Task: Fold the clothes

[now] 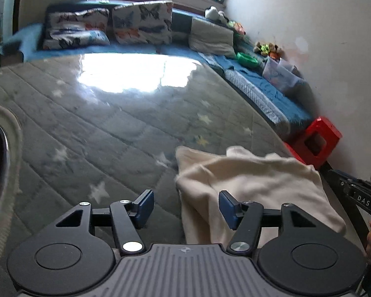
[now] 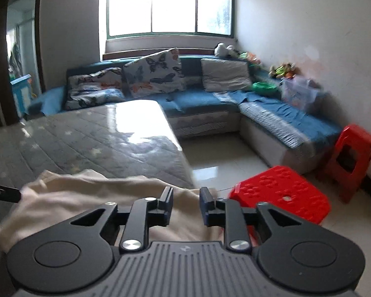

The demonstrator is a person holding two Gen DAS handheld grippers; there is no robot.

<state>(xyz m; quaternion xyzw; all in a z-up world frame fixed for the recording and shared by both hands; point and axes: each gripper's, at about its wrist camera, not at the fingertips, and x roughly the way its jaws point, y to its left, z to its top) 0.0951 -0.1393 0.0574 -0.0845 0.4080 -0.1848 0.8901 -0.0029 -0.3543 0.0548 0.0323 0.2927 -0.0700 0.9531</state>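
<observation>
Left wrist: soft rumpled cream garment (image 1: 247, 185) on quilted mat (image 1: 99, 128)

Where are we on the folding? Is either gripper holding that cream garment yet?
Barely started, it seems. Done: the cream garment lies on the grey star-patterned surface, bunched, with no clean fold visible. In hand: nothing. The left gripper and the right gripper are both open above the cloth. Left: gripping it, flattening it and all the folding.
</observation>
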